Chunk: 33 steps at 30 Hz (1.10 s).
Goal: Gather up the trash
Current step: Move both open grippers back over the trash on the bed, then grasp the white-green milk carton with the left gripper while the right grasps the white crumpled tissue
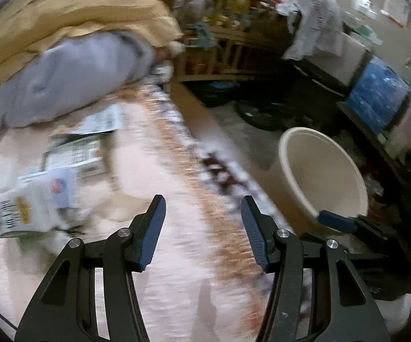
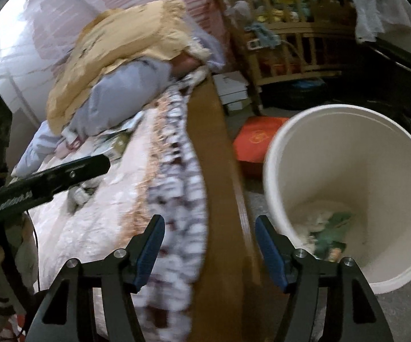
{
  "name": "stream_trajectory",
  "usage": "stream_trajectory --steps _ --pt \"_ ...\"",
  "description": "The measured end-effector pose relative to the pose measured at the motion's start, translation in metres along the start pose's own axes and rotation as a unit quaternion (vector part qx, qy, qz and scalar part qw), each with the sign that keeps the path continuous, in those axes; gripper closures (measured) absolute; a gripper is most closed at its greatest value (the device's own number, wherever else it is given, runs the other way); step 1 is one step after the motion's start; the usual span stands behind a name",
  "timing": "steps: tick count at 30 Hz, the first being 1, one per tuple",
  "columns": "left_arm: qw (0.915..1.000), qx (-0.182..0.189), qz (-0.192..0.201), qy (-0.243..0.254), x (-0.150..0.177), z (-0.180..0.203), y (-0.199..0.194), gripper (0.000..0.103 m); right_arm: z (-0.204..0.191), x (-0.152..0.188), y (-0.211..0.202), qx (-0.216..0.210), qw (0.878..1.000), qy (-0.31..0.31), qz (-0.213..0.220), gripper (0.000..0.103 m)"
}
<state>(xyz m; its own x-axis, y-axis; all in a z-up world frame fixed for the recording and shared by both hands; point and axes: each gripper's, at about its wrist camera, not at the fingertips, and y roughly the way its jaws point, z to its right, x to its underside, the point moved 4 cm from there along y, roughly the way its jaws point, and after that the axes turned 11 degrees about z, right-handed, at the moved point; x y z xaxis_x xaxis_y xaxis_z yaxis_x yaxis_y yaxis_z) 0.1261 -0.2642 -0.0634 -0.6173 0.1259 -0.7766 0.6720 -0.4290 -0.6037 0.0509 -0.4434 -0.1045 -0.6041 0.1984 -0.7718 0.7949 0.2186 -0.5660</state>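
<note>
Hand-held grippers, left (image 1: 203,211) and right (image 2: 209,229), both spread, empty; bin (image 2: 347,131) beside bed (image 2: 97,228).

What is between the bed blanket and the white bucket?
In the right wrist view, the brown wooden bed edge runs between the blanket and the white bucket, then a strip of grey floor.

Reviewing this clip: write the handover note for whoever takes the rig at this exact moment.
Left gripper: open, empty, over the bed cover.
Right gripper: open, empty, over the bed's wooden edge, beside the bin.
White bin: on the floor next to the bed, already holding some crumpled trash.
Left to collect: printed boxes and wrappers on the pink bed cover, plus paper sheets near the grey bedding.
Frames are motion-blurred; item count uncertain.
</note>
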Motion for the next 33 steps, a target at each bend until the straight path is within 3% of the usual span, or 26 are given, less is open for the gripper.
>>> stream_trajectory --steps 8,14,19,26,33 --pt "0.9980 -0.057 -0.007 -0.026 -0.008 -0.076 0.009 0.050 -0.049 0.001 0.017 -0.031 0.999 -0.029 -0.012 0.040" --pt "0.9942 -0.075 -0.037 -0.067 0.010 -0.131 0.000 0.050 -0.078 0.001 0.029 -0.047 0.997 -0.052 -0.023 0.040" --pt "0.9890 -0.107 -0.056 -0.085 0.044 -0.184 -0.038 0.050 -0.101 -0.001 0.041 -0.064 0.995 -0.071 -0.032 0.040" --pt "0.9729 -0.167 -0.076 -0.140 0.098 -0.263 -0.102 0.050 -0.147 0.004 0.069 -0.103 0.988 -0.098 -0.059 0.039" --pt "0.9737 -0.161 -0.031 -0.158 0.088 -0.277 -0.132 0.049 -0.211 0.012 0.115 -0.142 0.977 -0.136 -0.087 0.039"
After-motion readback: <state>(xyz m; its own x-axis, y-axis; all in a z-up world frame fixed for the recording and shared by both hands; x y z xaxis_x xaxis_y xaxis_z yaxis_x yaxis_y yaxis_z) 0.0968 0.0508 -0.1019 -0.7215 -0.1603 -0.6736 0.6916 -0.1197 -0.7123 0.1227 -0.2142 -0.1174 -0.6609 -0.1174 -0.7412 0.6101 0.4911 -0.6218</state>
